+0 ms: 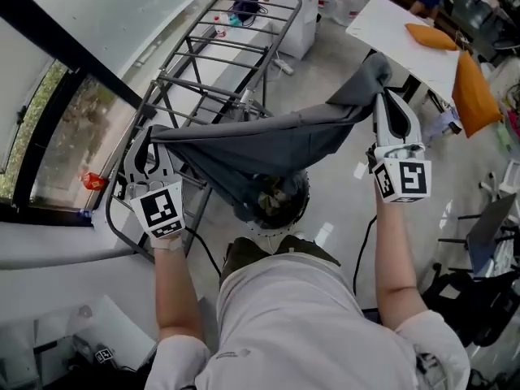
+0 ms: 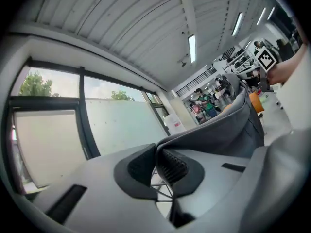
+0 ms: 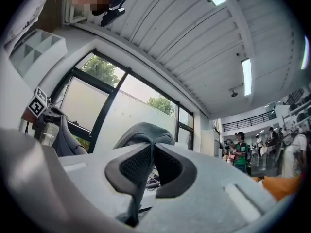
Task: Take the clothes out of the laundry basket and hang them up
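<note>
Head view: garment, perhaps trousers, between fingers.

Bright daylight and ceiling strips; gripper views bulge at edges.

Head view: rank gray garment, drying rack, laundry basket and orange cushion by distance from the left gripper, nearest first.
1. gray garment: clamped in the jaws of the left gripper, stretching off to its right.
2. drying rack: right beside the gripper, just ahead.
3. laundry basket: lower down, under the garment's sag.
4. orange cushion: far upper right, across the room.
</note>
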Available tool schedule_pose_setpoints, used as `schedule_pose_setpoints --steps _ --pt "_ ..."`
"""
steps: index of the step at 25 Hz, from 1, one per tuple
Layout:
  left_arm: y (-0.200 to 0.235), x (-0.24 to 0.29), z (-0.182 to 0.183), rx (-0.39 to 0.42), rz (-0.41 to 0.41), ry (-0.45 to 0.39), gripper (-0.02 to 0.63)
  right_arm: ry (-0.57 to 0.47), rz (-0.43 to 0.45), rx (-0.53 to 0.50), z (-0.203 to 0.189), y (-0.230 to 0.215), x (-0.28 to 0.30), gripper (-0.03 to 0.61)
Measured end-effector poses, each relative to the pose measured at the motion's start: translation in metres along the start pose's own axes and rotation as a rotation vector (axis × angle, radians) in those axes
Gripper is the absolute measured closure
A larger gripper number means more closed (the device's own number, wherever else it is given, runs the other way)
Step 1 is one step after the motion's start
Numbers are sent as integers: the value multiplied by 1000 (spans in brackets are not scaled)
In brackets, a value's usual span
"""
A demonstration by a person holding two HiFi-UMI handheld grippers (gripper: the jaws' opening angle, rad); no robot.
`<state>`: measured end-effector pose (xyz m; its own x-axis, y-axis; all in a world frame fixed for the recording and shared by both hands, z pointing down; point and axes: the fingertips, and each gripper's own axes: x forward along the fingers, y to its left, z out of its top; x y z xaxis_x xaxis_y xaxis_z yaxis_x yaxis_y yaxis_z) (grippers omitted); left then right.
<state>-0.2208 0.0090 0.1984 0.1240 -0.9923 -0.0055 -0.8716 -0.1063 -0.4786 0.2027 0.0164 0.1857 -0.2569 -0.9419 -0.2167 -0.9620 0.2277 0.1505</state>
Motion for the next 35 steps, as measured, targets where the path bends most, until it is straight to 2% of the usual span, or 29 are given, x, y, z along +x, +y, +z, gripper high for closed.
schedule_pose_setpoints --steps 4,8,11,15,20,27,32,35 --pt "45 -34 31 69 169 -12 604 -57 118 17 10 19 38 552" --pt "103 -71 42 110 329 1 604 -136 251 43 22 63 78 552" --pt "143 -86 43 148 410 28 604 -162 327 62 33 102 107 552" --pt "191 -98 30 143 500 66 604 -181 404 65 44 162 145 552" --pt "245 -89 -8 118 557 89 604 -173 454 67 44 235 198 552" --pt "339 -49 -44 79 609 94 604 -183 446 68 63 304 289 552" --pt "402 -9 -68 82 614 105 604 -186 441 72 73 351 355 552" --pt "427 17 -97 55 595 137 604 -176 442 54 67 376 387 552"
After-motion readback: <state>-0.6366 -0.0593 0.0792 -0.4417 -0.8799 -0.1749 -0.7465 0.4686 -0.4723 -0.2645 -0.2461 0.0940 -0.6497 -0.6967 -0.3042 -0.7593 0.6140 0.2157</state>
